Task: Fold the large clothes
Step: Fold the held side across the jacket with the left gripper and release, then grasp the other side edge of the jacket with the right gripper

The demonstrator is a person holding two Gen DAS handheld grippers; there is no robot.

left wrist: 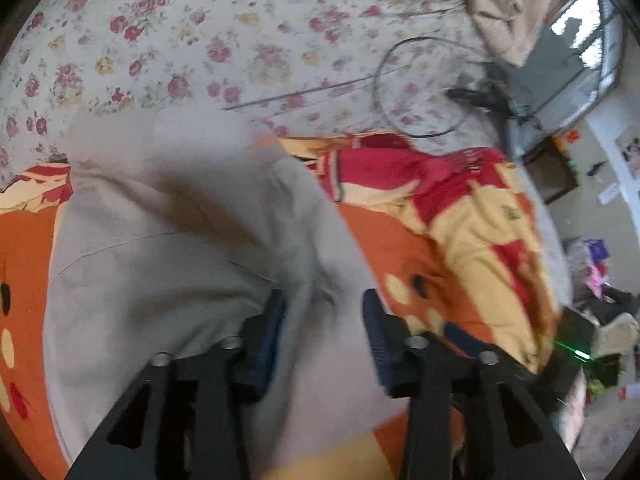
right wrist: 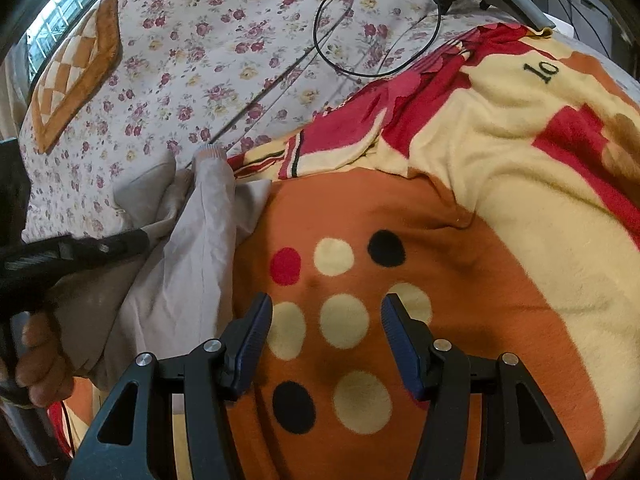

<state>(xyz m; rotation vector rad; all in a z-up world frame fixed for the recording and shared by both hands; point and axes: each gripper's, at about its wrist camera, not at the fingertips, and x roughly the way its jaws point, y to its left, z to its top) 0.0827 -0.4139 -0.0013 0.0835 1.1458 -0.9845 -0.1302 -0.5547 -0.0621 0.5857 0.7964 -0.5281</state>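
Left gripper (left wrist: 324,312): jaws parted, blue pads apart, with a raised fold of the grey garment (left wrist: 168,216) lying between them; the pads do not visibly press on the cloth. The garment spreads from the jaws toward 10 o'clock across the orange, red and cream blanket (left wrist: 472,220), its far edge reaching the floral bedsheet (left wrist: 192,48). A black cable (left wrist: 400,92) loops on the sheet at 1 o'clock.

Right gripper (right wrist: 326,320): jaws parted and empty, poised over the spotted orange part of the blanket (right wrist: 500,184). At 9 to 10 o'clock lies the grey garment (right wrist: 192,248), one sleeve with a ribbed cuff (right wrist: 210,154) pointing toward 11 o'clock. The left gripper (right wrist: 136,240) and the hand (right wrist: 40,364) holding it appear at 9 o'clock, over the garment. A checked pillow (right wrist: 76,68) rests on the bedsheet (right wrist: 224,40) at 10 o'clock.
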